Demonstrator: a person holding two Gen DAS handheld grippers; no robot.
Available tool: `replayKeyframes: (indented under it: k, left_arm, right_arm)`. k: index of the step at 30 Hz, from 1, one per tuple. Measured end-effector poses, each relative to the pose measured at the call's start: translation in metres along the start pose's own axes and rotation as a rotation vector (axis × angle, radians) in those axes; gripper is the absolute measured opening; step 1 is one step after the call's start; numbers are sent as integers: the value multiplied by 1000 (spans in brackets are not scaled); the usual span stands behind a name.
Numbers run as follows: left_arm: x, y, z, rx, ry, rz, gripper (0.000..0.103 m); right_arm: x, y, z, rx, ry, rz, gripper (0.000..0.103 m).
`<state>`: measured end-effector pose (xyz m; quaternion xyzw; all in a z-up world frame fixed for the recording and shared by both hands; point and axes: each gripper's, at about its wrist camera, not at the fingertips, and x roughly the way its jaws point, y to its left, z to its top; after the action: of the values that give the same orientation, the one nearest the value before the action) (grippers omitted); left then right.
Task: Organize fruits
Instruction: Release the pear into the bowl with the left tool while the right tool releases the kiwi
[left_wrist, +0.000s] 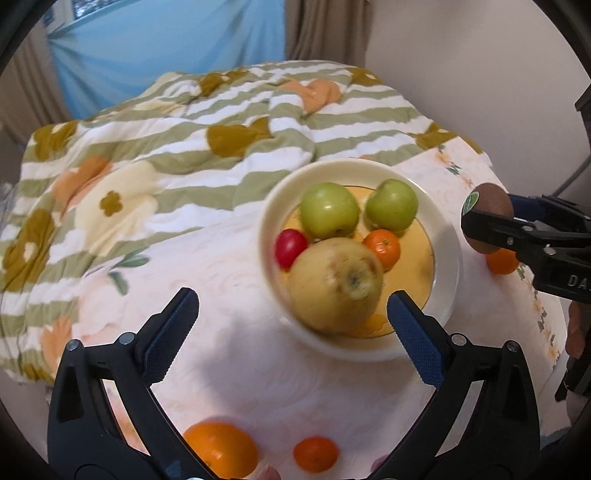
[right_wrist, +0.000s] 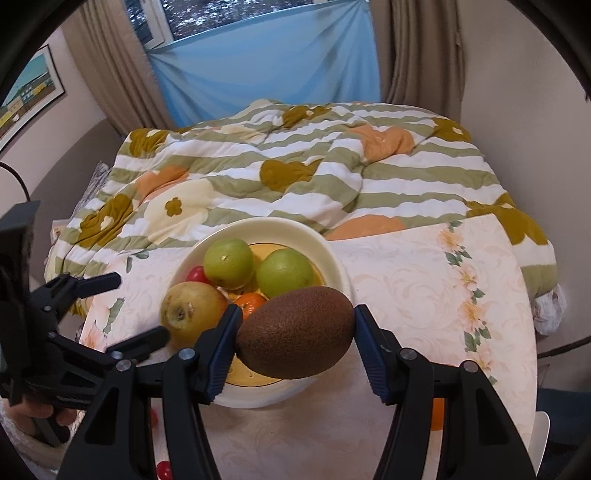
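Cream bowl (right_wrist: 334, 258) with yellow interior holds two green apples (right_wrist: 229, 263) (right_wrist: 285, 272), a yellowish apple (right_wrist: 190, 312) blurred at the near rim, a small red fruit (right_wrist: 195, 274) and a mandarin (right_wrist: 248, 302). Brown kiwi (right_wrist: 295, 334) is held lengthwise above the bowl's near edge. A large orange (left_wrist: 221, 450) and a small mandarin (left_wrist: 316, 454) lie near the tabletop's front edge; another orange fruit (left_wrist: 500, 261) lies right of the bowl.

Legible text: white letters "DA", cut off by the frame's right edge, on the black body of the right claw (left_wrist: 480, 229). The green sticker on the kiwi (left_wrist: 493, 205) is unreadable.
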<state>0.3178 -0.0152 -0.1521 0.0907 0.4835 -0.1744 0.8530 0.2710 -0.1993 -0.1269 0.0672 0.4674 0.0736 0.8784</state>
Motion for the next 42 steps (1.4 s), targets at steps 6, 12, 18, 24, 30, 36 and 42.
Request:
replayKeyframes:
  k: [6,12,18,24,30,36,42]
  left_arm:
    - [-15,21,-13,-77,-6,57,103]
    - [-21,38,-26,-148,-1,100,103]
    - [-20,41,-37,-178,6,104,103]
    - [-15,42,-45,-200,21,112,103]
    - [-16,41,-47,-219,18,122,103]
    - [-23,40,-48,-233,10,139,103]
    - [-46,40,-51,-263,-22,166,103]
  right_arm:
    - [14,8,-2,-48,15,36,57]
    - [32,9,-6,-78,30,57,57]
    - [49,7,-9,-101,50,64,57]
    - [58,7,-12,-128,61,65,57]
    - [65,4,-12,-118,77,76,57]
    - [55,7,-7,-156,23,80,93]
    - [38,4,-6,-167,-22,60,102]
